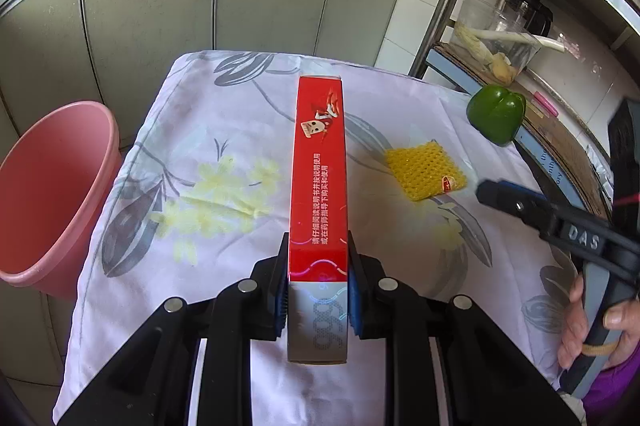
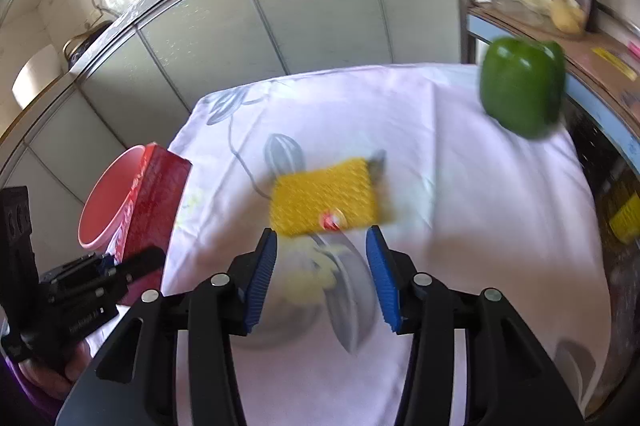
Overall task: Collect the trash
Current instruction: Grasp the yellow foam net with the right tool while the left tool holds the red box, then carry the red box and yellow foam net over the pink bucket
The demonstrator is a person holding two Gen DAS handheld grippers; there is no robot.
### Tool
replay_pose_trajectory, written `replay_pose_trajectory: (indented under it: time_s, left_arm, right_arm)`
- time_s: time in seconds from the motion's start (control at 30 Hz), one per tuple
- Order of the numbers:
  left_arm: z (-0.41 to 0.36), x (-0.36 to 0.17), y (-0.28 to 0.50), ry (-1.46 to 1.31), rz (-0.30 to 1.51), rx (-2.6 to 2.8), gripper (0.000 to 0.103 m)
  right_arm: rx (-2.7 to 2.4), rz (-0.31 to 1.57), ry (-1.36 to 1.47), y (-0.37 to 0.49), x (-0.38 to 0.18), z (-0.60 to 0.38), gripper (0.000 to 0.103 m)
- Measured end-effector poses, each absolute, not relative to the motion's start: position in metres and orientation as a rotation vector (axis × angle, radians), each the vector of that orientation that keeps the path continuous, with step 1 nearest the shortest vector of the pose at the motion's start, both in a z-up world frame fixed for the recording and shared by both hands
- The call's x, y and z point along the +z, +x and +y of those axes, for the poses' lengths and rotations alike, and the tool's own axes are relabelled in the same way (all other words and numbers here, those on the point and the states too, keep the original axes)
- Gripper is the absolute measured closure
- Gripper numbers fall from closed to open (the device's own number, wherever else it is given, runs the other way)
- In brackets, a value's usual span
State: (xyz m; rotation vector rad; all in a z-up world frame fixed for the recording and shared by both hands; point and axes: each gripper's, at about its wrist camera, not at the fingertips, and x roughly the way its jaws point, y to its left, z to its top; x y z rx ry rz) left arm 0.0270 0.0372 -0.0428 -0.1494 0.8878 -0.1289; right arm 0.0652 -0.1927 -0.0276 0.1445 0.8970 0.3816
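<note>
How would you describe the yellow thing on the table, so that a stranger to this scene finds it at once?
Look at the table under the white flowered cloth, with a pink bucket at its left side. Near the middle of the cloth, in front of the green pepper, lies the yellow foam net. It alone is flat, mesh-like and yellow, with a small red sticker.

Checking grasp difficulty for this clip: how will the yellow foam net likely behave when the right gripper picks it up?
The yellow foam net looks like soft open mesh, so it probably squashes between the pads. It lies flat and thin on the cloth, likely very light, unlikely to roll.
</note>
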Motion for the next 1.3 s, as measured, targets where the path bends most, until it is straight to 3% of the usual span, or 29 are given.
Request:
replay_pose_trajectory:
  time_s: [0.43,0.6,0.63,0.7,0.83,1.3]
  left_arm:
    - [0.051,-0.045,0.023,-0.186,0.889,-0.127,0.081]
    - [0.057,-0.046,0.022,-0.200,0.884,-0.122,0.081]
    - [0.059,-0.046,0.021,-0.203,0.884,-0.120,0.081]
    - [0.061,-0.047,0.021,-0.210,0.883,-0.117,0.081]
    - [0.066,-0.045,0.017,-0.220,0.875,-0.113,0.081]
    - [0.109,-0.030,0.000,-0.268,0.806,-0.046,0.081]
  right_arm:
    - [0.377,0.896,-0.175,0.077,-0.048,-0.117,0.054]
    - [0.339,0.898,-0.162,0.084,-0.054,-0.127,0.055]
    - [0.340,0.897,-0.150,0.085,-0.055,-0.129,0.058]
    - [0.322,0.895,-0.138,0.087,-0.055,-0.134,0.074]
    - [0.325,0.899,-0.067,0.089,-0.051,-0.145,0.093]
    - [0.496,0.789,0.056,0.073,0.010,-0.108,0.097]
